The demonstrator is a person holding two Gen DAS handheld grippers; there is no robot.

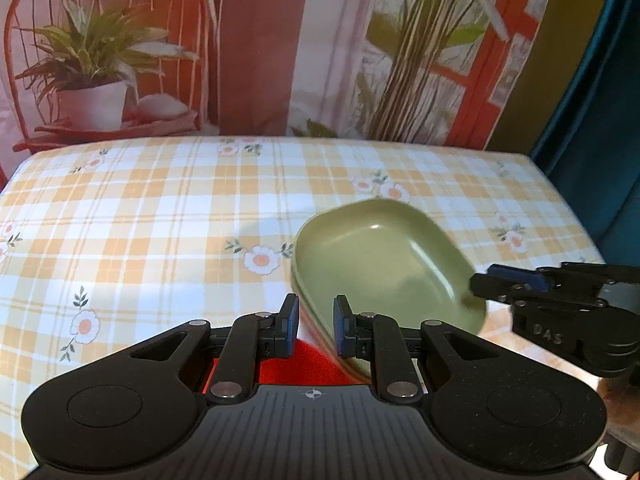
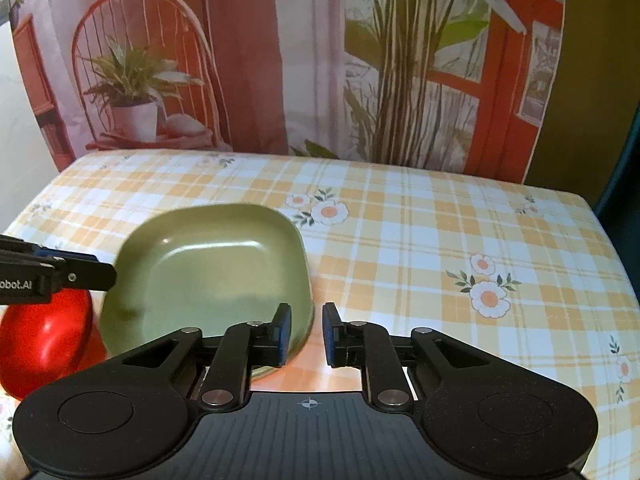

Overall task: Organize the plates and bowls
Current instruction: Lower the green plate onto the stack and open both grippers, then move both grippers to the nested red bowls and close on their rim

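A green bowl (image 1: 380, 256) with rounded corners hangs tilted over the checked tablecloth, partly above a red bowl (image 2: 40, 340). In the left wrist view its near rim runs between the pads of my left gripper (image 1: 316, 328), which is shut on it; red (image 1: 304, 364) shows just below. From the right wrist view that gripper's tip (image 2: 96, 272) meets the bowl's left rim. My right gripper (image 2: 306, 334) has the bowl's (image 2: 208, 276) opposite rim between its jaws. Its left pad lies against the wall, while a strip of cloth shows before the right pad. It also shows at the rim (image 1: 482, 286) here.
The table (image 2: 440, 240) wears a yellow and white checked cloth with daisy prints; its far and right edges are in view. A printed curtain (image 1: 256, 40) with a chair and plants hangs right behind the table. A dark blue curtain (image 1: 600, 120) hangs at the right.
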